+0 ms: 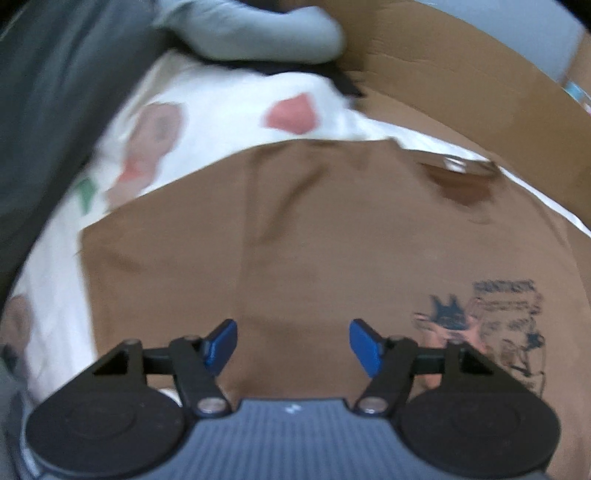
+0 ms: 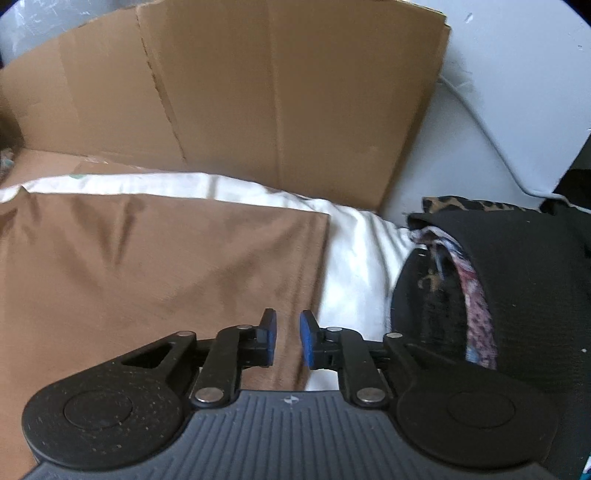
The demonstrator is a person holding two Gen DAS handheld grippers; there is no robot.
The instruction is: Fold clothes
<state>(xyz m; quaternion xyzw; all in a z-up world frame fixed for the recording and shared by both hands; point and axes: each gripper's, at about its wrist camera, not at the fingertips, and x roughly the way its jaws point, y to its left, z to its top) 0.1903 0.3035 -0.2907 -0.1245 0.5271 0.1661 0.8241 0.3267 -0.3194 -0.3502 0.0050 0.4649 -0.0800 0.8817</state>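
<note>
The shirt point(image 1: 295, 240) is laid flat on the sheet point(image 1: 207, 110), which extends beyond it on the left, far and right sides. Cardboard point(image 2: 258, 92) is stood upright behind the sheet. A pile of clothes point(image 2: 498, 280) is located to the right of the shirt, apart from it. In the left view, a bundle point(image 1: 258, 29) is placed at the far edge of the sheet, left of the cardboard. Both grippers point(image 1: 293, 345) point(image 2: 288, 338) are positioned above the shirt's near part.

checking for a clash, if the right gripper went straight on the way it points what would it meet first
Most likely the right edge of the brown shirt, which lies just ahead of the open right gripper, beside the white sheet. The cardboard stands further back; depth is unclear.
</note>
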